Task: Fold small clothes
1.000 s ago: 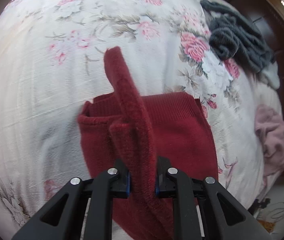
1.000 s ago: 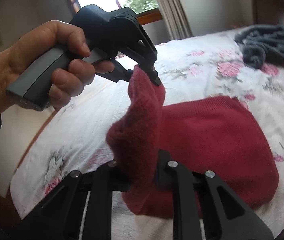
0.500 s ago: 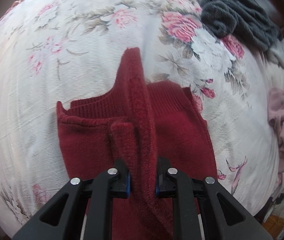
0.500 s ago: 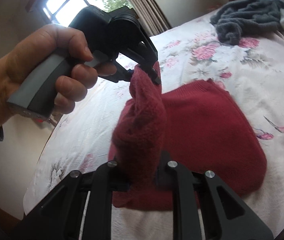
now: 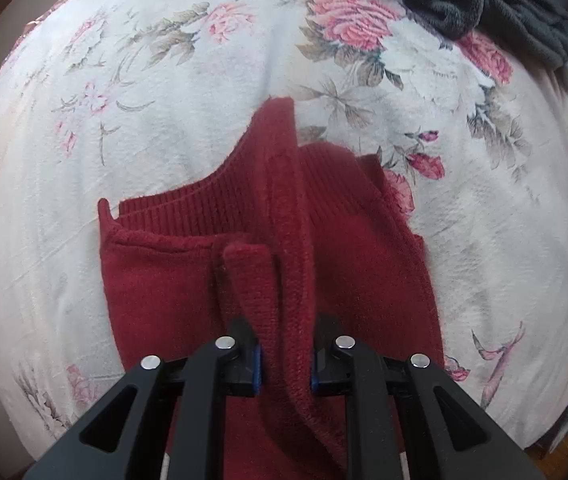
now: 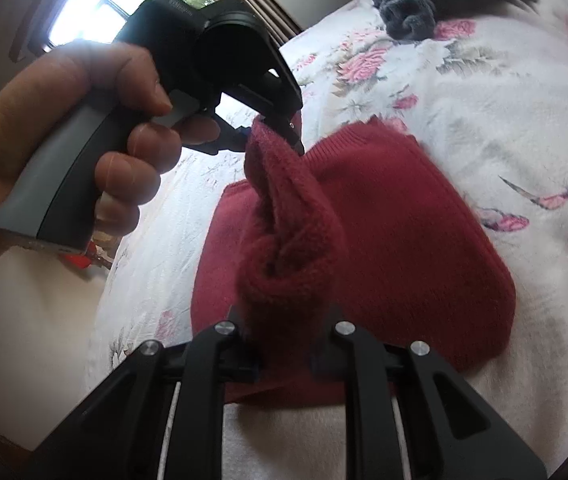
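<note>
- Grey-handled left gripper (image 6: 279, 136), gripped in a fist by the person's hand (image 6: 63, 152), points down and pinches the raised fold's far end.
- Red knitted sweater (image 6: 404, 240) lies on the flowered bedspread (image 6: 484, 92).
- Right gripper (image 6: 284, 354) is clamped on the fold's near end.

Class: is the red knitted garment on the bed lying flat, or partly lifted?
Partly lifted: both grippers hold its raised edge; the rest lies on the bedspread.

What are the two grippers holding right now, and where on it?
Both grip the red knit garment: the left gripper and right gripper each pinch its raised folded edge, at opposite ends.
</note>
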The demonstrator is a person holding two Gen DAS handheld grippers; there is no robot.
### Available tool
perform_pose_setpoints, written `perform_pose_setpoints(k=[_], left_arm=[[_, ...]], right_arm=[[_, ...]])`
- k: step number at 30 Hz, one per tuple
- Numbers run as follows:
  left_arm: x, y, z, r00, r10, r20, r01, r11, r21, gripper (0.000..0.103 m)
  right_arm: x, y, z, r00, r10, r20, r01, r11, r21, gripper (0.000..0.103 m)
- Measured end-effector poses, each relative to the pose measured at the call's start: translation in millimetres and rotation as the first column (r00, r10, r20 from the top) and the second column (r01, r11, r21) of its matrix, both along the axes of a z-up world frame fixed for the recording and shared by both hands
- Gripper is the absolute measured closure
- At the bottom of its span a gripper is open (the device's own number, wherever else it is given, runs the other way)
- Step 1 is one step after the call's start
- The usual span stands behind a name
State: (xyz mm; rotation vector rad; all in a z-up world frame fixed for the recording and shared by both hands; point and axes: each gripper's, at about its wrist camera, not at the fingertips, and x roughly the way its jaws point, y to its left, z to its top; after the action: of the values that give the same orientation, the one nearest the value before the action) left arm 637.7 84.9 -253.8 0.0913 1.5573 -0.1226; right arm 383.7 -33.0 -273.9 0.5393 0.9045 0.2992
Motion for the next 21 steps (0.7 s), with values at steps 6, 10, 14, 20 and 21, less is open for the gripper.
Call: perform_pose_setpoints(k=[6, 10, 14, 20, 21], left_arm=[[-2, -18, -4, 1.000, 0.006, 0.007, -0.007, 0.999, 0.049, 0.087], [-5, -31, -11, 1.000, 0.006, 0.005, -0.007, 0.997, 0.080, 0.087], [-8, -40, -15, 1.000, 0.014, 0.014, -0.015, 0.994, 0.105, 0.087], [-8, -43, -18, 0.999, 0.038, 0.024, -0.041, 0.992, 0.122, 0.086], [-9, -44, -18, 0.999, 0.039, 0.027, -0.042, 0.991, 0.125, 0.086]], right_arm=[[-3, -10, -3, 1.000, -0.014, -0.023, 0.015, 1.000, 0.022, 0.089], [-9, -19, -10, 0.998, -0.025, -0.052, 0.027, 0.999, 0.045, 0.089], [-16, -27, -14, 0.996, -0.033, -0.078, 0.038, 0.997, 0.066, 0.089], [-18, -31, -17, 0.995, -0.031, -0.096, 0.040, 0.995, 0.092, 0.089], [-17, -32, -18, 0.995, -0.030, -0.100, 0.039, 0.995, 0.097, 0.089]])
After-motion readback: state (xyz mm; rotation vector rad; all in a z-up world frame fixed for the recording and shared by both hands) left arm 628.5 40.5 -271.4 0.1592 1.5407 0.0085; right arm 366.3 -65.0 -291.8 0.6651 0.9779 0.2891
